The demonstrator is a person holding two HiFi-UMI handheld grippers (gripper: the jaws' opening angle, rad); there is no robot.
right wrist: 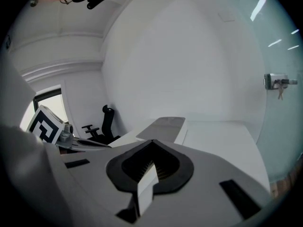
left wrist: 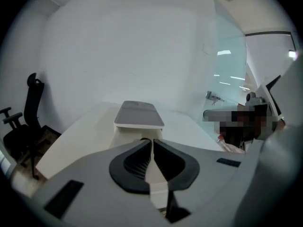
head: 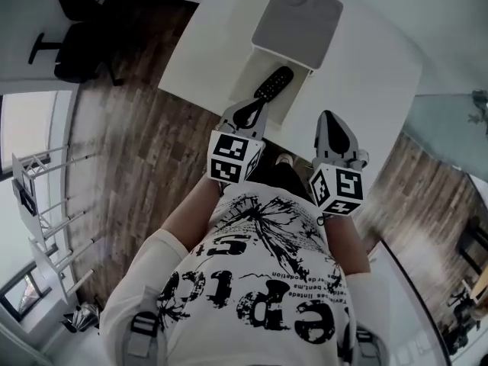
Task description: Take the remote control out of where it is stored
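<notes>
A black remote control (head: 274, 85) lies in the pulled-out white drawer (head: 288, 107) of a small storage box with a grey top (head: 297, 23) on the white table (head: 374, 59). My left gripper (head: 257, 105) is shut and empty, with its tips just short of the remote's near end. In the left gripper view its jaws (left wrist: 152, 141) meet in front of the grey-topped box (left wrist: 138, 113). My right gripper (head: 327, 117) hovers to the right of the drawer, shut and empty. The right gripper view shows its jaws (right wrist: 152, 142) closed, with the box (right wrist: 163, 123) ahead.
A black office chair (head: 72, 29) stands on the wooden floor (head: 130, 151) left of the table. White metal racks (head: 38, 204) line the far left. A glass wall (left wrist: 232, 79) runs along the right. The table's surface around the box is bare.
</notes>
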